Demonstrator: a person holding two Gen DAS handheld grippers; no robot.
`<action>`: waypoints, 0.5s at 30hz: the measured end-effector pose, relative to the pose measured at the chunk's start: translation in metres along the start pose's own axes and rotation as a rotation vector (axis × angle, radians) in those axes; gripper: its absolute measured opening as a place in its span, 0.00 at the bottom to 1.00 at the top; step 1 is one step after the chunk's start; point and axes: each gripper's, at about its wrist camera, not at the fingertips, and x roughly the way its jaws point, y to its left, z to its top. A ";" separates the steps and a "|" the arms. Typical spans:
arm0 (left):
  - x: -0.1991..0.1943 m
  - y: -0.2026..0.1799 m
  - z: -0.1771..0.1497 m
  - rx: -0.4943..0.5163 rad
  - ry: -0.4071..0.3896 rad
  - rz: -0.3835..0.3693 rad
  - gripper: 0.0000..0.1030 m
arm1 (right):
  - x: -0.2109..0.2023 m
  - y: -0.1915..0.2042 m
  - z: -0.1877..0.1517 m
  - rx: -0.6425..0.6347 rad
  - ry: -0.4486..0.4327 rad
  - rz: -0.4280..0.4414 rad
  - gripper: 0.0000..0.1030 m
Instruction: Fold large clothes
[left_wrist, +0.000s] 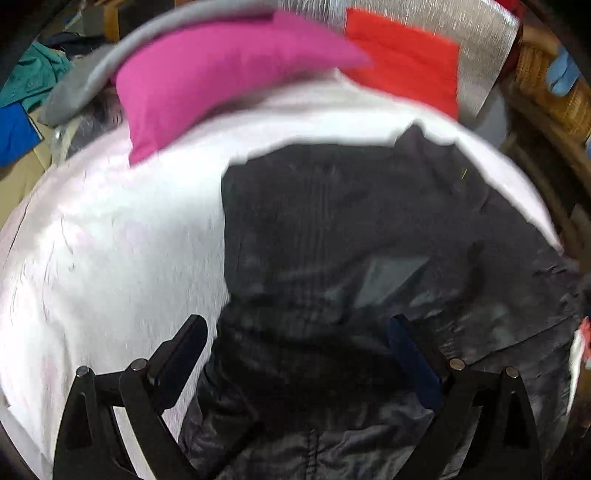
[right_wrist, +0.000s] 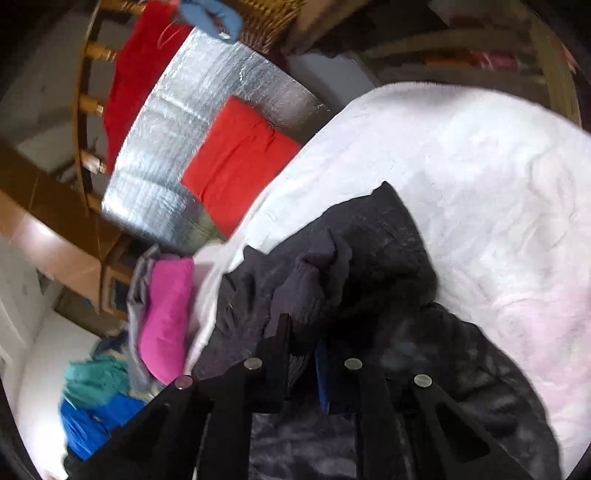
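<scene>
1. While a dark jacket (left_wrist: 351, 236) lies spread on a white blanket (left_wrist: 110, 240), the left claw (left_wrist: 295, 343) hangs over the garment's near end, its fingers spread wide and gripping nothing.
2. Seen from the right wrist, the right claw (right_wrist: 303, 343) is closed on a bunched fold of the jacket (right_wrist: 332, 258), with cloth gathered between its narrow-set fingers.
3. From the left claw, the jacket's long axis runs straight ahead and away, toward what looks like the collar at the far end; motion blur hides finer detail.
4. Judged from this, the right claw already has the cloth, so the left claw, directly above the fabric, must take the next hold.
5. Beyond the blanket lie folded pink (left_wrist: 207, 77) and red (left_wrist: 402, 59) clothes, the red on a silver mat (right_wrist: 177, 147).
</scene>
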 end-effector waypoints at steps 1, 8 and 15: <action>0.010 -0.002 -0.002 0.011 0.027 -0.004 0.95 | 0.004 -0.006 -0.002 -0.008 0.031 -0.040 0.13; 0.005 0.001 -0.003 -0.012 -0.006 0.030 0.95 | 0.009 -0.017 0.003 -0.025 0.193 -0.100 0.30; -0.021 -0.012 -0.001 0.065 -0.149 0.156 0.95 | -0.033 -0.007 0.015 -0.137 0.083 -0.162 0.86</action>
